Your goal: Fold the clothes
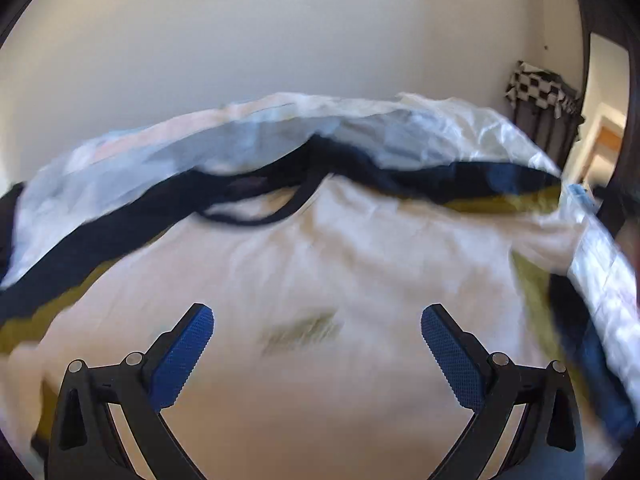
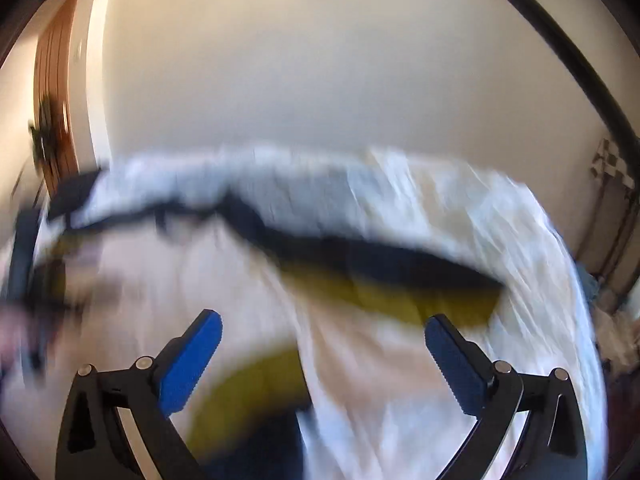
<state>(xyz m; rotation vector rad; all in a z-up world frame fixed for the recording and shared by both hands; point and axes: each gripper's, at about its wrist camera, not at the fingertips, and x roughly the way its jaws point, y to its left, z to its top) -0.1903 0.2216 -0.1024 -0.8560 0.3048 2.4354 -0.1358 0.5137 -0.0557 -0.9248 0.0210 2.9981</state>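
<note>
Lying flat under both tongs: white T-shirt (image 1: pixel 320 264), dark-trimmed neckline (image 1: pixel 256 216) toward 12 o'clock in the left wrist view. Spread over yellow-and-navy blanket (image 1: pixel 492 200), itself on white bedding (image 1: pixel 280 136) against pale wall (image 1: pixel 280 32).

Left gripper (image 1: pixel 317 322): jaws wide apart, blue pads (image 1: pixel 182 360) at 7 and 5 o'clock, nothing between, shirt chest and faint grey-green print (image 1: pixel 300 332) directly beyond the tips. Contact with fabric: cannot tell.

Right gripper (image 2: pixel 322 330): jaws fully spread, gripping nothing. Shirt (image 2: pixel 360 380) running from 10 o'clock down between the fingers to 6 o'clock; yellow blanket patches (image 2: pixel 400 300) at 1 o'clock and near the left pad at 7 o'clock. Heavy blur in both views, fine folds unreadable.
</note>
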